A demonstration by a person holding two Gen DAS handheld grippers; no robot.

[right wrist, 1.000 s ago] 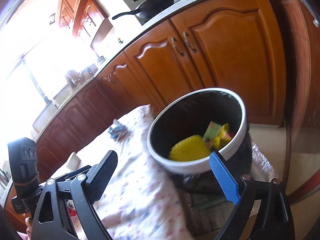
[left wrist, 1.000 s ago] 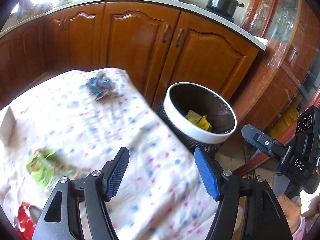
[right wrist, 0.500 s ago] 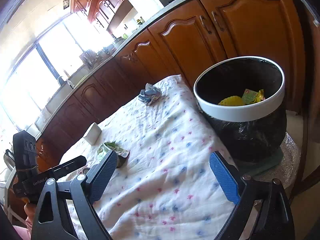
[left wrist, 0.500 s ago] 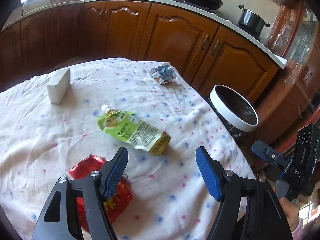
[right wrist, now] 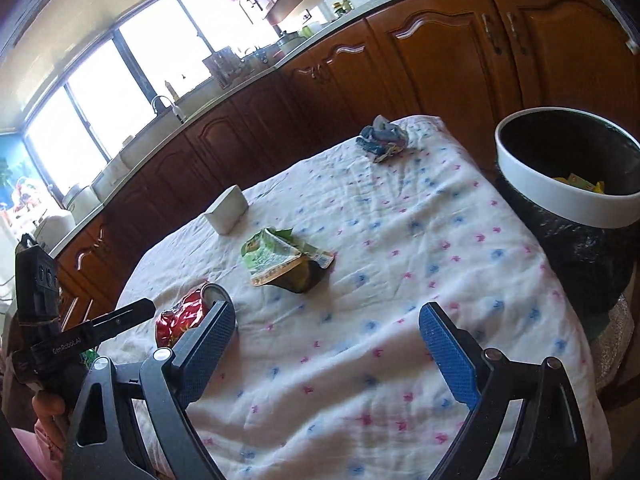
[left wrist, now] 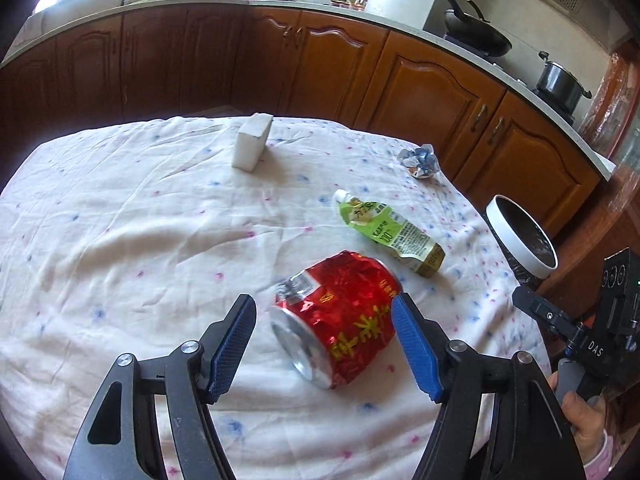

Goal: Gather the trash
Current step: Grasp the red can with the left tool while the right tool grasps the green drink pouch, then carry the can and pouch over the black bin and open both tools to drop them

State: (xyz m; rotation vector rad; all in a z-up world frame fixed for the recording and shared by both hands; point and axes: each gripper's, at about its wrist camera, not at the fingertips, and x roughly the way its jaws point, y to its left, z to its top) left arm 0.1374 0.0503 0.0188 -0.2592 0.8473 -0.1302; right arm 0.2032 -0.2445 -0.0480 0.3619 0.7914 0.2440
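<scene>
The left gripper hangs over a cloth-covered table with its blue pads spread wide, a crushed red can lying on its side between them but touched by neither. The right gripper, seen from its own camera, also stands wide apart with nothing but tablecloth between its fingers. Beyond the can lies a flattened green drink pouch, and farther off a crumpled blue-and-white wrapper near the table's far edge. A white box stands apart. The black-lined trash bin, white-rimmed, sits just beside the table, yellow scraps inside.
</scene>
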